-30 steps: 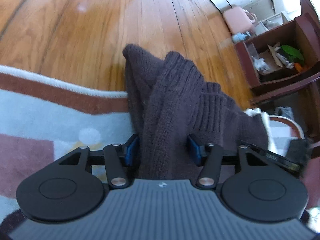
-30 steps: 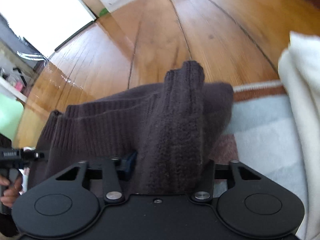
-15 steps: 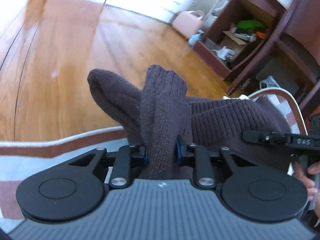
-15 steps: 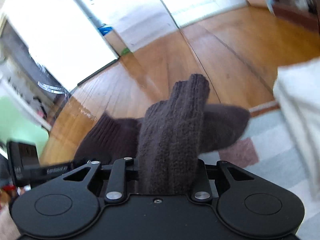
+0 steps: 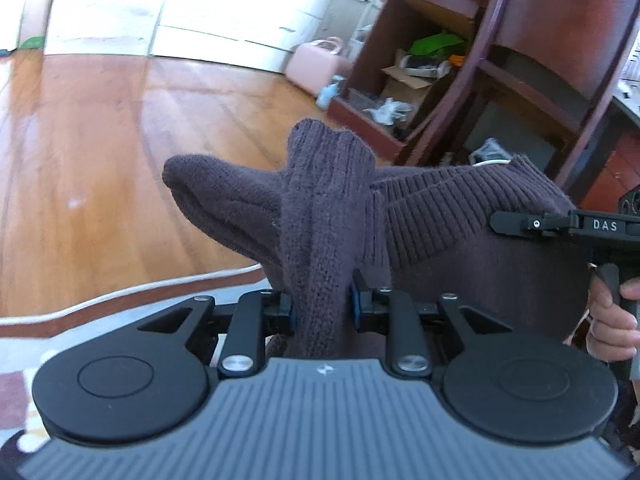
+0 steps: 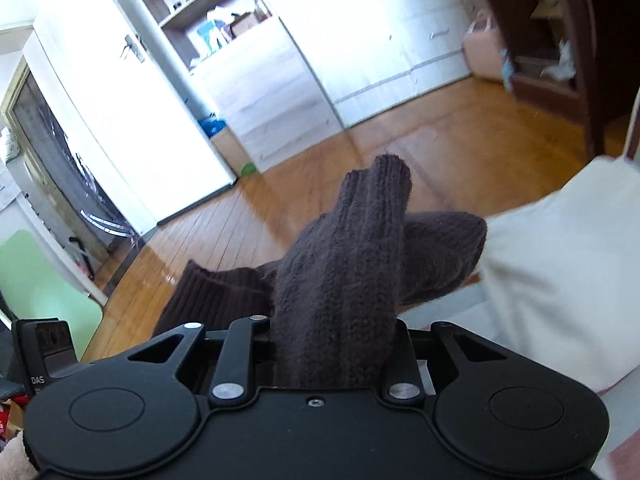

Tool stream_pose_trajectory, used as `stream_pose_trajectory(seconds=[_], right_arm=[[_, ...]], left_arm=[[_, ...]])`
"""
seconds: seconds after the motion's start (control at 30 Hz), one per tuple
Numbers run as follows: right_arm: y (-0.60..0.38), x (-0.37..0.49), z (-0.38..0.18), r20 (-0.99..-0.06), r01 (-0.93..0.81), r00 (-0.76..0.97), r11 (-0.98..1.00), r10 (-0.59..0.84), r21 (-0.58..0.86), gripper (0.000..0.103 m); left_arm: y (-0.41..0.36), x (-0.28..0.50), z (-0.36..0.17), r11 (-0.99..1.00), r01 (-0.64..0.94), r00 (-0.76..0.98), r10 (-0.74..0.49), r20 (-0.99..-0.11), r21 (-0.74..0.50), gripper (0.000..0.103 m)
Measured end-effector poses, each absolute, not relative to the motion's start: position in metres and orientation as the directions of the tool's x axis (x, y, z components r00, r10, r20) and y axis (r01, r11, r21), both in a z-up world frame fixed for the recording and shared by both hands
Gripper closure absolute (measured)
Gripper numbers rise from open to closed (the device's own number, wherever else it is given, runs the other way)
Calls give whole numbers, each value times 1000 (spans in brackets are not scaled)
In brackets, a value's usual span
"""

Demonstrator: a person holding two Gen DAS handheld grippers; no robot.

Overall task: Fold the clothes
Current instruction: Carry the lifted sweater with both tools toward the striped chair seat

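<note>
far off on the right, the dark wooden shelf unit (image 5: 420, 60) is open at the front. inside it you can see a cardboard box (image 5: 404, 80), something green (image 5: 436, 42) and some white scraps, too blurry to name. a pink case (image 5: 314, 64) sits on the floor just left of that shelf. in your right view a tall white shelf (image 6: 224, 12) far away holds small things you can't make out.

the wood floor (image 5: 100, 168) is wide and bare on the far left. the rug (image 5: 120, 304) has a brown and white edge that runs across close under your tools. a cream cloth (image 6: 560, 280) lies on the right, touching the sweater's tip in your right view.

your left gripper (image 5: 322, 312) is squeezed tight on a bunch of the dark brown sweater (image 5: 320, 216). your right gripper (image 6: 334, 340) is clamped on the sweater (image 6: 340, 272) too, with the knit filling the gap between its fingers. your right hand (image 5: 612, 320) shows at the right edge of the left view.

the sweater is up off the rug, stretched between your two tools. its long way runs left to right. the pinched ends stick up and away from you, and the ribbed edge (image 5: 460, 208) runs across between the tools.
</note>
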State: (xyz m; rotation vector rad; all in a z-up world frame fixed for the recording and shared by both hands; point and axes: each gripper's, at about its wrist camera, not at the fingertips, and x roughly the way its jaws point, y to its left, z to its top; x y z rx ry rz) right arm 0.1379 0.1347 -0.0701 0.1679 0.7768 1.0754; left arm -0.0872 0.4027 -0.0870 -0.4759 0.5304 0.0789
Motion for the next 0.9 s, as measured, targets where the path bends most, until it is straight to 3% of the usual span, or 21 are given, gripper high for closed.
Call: stream_pose_trajectory(seconds=[0.23,0.4,0.47,0.53,0.6,0.7,0.83,0.9], right_arm=[[82,214,-11,-509,-761,304,527,805,378,75],[67,286,20,-548,-783,375,573,747,245,74],[69,315,17,-572,-782,464,616,677,96,66],[74,345,-6,-602,-731,567,681,562,-52,30],[75,377,-37,-617,-621,670,767,412,-162,28],[58,402,-76,-646,-486,699,866,306,-115,30],[10,372,-97,-601,-369,724,926,338,77,29],[-14,349,-106,-576,-359,718,917,391,175,29]], left_arm=[[348,-11,-39,917,-85,869,-123,-480,-389,82],[324,76,-20,841,-46,857,-245,-454,-539,82],[318,119,-30,841,-56,836,-255,-485,-538,80],[313,163,-56,848,-103,792,-246,-558,-520,80],[311,190,-93,869,-167,742,-200,-640,-465,80],[315,208,-134,884,-234,711,-128,-692,-404,77],[342,191,-146,799,-199,755,-244,-609,-567,73],[350,186,-142,808,-169,773,-247,-585,-565,73]])
